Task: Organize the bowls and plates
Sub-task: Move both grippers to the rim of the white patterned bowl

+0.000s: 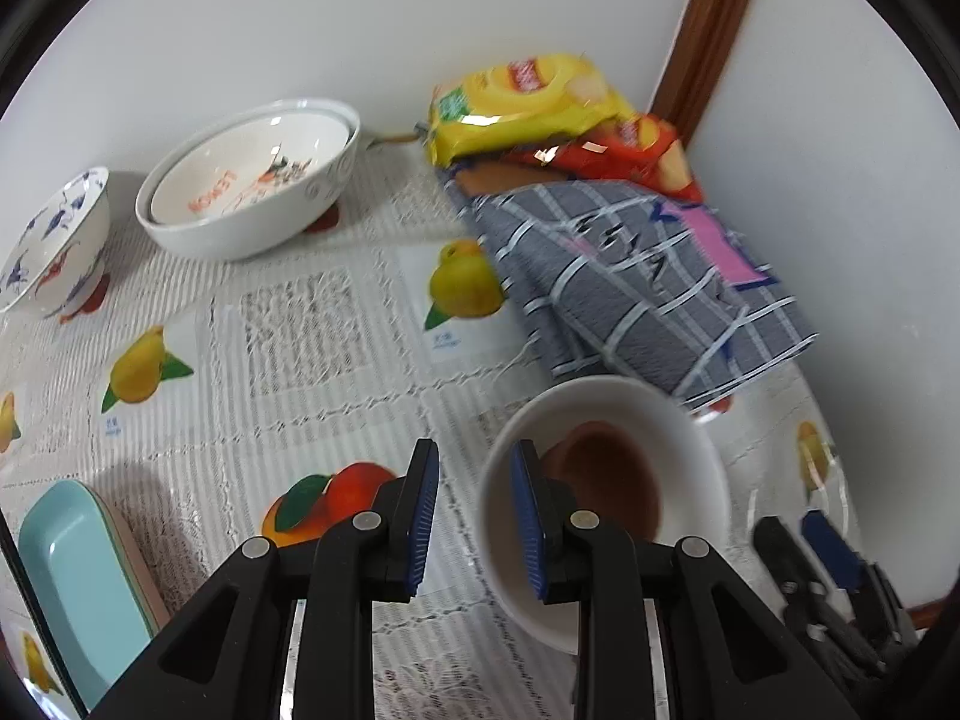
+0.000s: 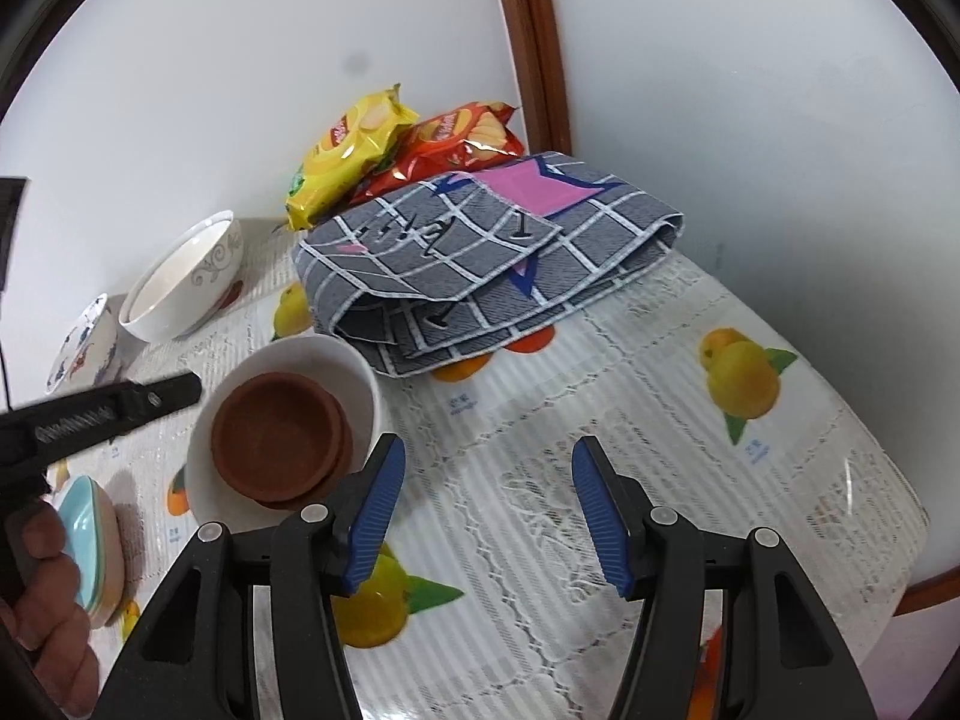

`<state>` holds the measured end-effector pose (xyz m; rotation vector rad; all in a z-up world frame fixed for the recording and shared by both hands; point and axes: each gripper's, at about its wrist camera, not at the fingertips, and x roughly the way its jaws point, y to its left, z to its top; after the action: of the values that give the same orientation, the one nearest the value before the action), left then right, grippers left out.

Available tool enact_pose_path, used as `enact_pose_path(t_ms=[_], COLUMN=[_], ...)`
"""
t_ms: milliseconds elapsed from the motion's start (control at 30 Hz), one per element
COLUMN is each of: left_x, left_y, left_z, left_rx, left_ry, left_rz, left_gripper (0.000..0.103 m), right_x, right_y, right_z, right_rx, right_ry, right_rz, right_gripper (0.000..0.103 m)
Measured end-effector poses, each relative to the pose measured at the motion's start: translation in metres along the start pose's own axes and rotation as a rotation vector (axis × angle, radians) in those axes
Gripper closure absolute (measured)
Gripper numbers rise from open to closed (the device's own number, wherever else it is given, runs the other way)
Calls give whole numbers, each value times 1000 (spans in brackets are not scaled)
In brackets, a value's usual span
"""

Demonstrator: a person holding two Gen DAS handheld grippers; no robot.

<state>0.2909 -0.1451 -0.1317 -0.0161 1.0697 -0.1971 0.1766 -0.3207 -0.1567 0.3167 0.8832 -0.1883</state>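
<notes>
A white bowl (image 1: 690, 450) holding brown clay saucers (image 1: 606, 474) sits on the table; it also shows in the right wrist view (image 2: 354, 372) with the saucers (image 2: 276, 438). My left gripper (image 1: 474, 516) is open, its right finger over the bowl's near rim and its left finger outside. My right gripper (image 2: 486, 510) is open and empty just right of that bowl. A large white bowl (image 1: 252, 180) with a smaller one nested inside stands at the back. A blue-patterned bowl (image 1: 54, 240) is at far left. Teal and pink dishes (image 1: 84, 588) are stacked near left.
A folded grey checked cloth (image 2: 492, 264) lies at the back, with yellow (image 2: 348, 150) and red (image 2: 456, 138) snack packets behind it against the wall. The fruit-print tablecloth (image 2: 660, 420) covers the table. The table edge (image 2: 924, 588) curves at right.
</notes>
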Motion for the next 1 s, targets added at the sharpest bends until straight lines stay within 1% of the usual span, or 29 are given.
enact_pose_path(t_ms=[67, 167, 300, 333, 567, 800, 1000], left_x=[6, 9, 11, 12, 21, 23, 23], left_y=[2, 3, 1, 1, 1, -1, -1], left_z=[0, 0, -1, -1, -2, -4, -6], left_rx=[-6, -6, 8, 7, 10, 19, 29], left_ry=[20, 30, 34, 39, 67, 74, 70], left_rz=[5, -4, 1, -2, -9, 3, 8], left_gripper=[79, 79, 79, 79, 79, 79, 79], right_x=[-2, -2, 8, 11, 31, 39, 44], right_y=[3, 7, 11, 13, 19, 22, 27], right_z=[1, 4, 7, 7, 6, 3, 5], right_rx=[7, 10, 13, 10, -23, -12, -40], right_ry=[-11, -31, -2, 8, 67, 90, 76], right_rz=[29, 49, 69, 67, 34, 31, -22], right_gripper=[45, 45, 52, 55, 61, 61, 60])
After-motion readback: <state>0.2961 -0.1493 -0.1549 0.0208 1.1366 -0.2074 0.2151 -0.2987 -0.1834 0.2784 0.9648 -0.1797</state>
